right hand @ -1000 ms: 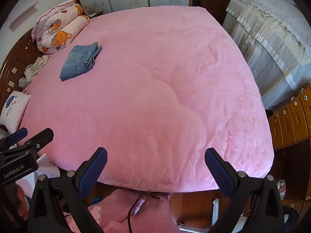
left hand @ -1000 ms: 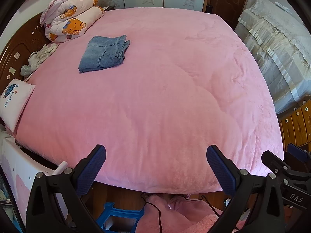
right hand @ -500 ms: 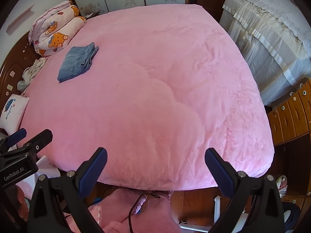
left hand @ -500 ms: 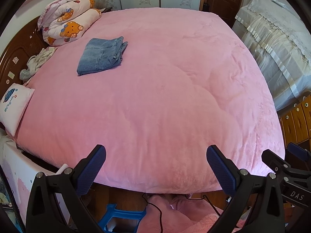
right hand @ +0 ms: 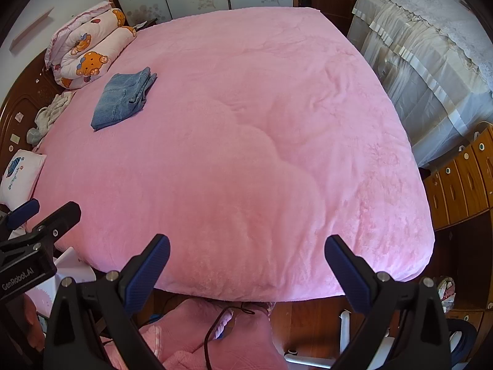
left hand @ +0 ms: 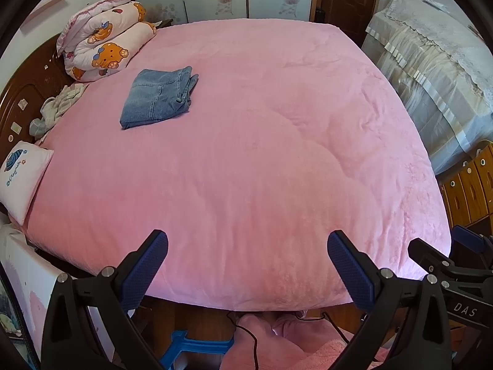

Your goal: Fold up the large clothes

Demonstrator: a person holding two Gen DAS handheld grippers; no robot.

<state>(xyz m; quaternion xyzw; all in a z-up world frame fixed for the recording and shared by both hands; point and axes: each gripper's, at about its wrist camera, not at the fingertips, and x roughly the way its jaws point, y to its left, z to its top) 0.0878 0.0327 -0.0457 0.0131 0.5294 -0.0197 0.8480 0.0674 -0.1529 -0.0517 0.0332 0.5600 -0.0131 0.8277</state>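
Note:
Folded blue jeans (left hand: 157, 98) lie in a neat rectangle on the far left part of the pink bed cover (left hand: 262, 154); the right wrist view shows the same jeans (right hand: 123, 100) on the cover (right hand: 246, 154). My left gripper (left hand: 246, 265) hangs open over the bed's near edge, with nothing between its blue pads. Beside it my right gripper (right hand: 246, 268) is open too and holds nothing. Both are far from the jeans. Each gripper shows at the edge of the other's view.
A rolled cartoon-print quilt (left hand: 104, 49) lies at the headboard, with a crumpled pale cloth (left hand: 58, 108) and a small white pillow (left hand: 21, 178) along the left edge. Wooden drawers (left hand: 468, 185) and a covered piece of furniture (left hand: 431, 71) stand right. Pink fabric and a cable (right hand: 215, 333) lie below.
Both views have shifted a little, so the jeans now sit slightly lower and more to the right in the frames. The jeans themselves lie unmoved and both grippers stay open.

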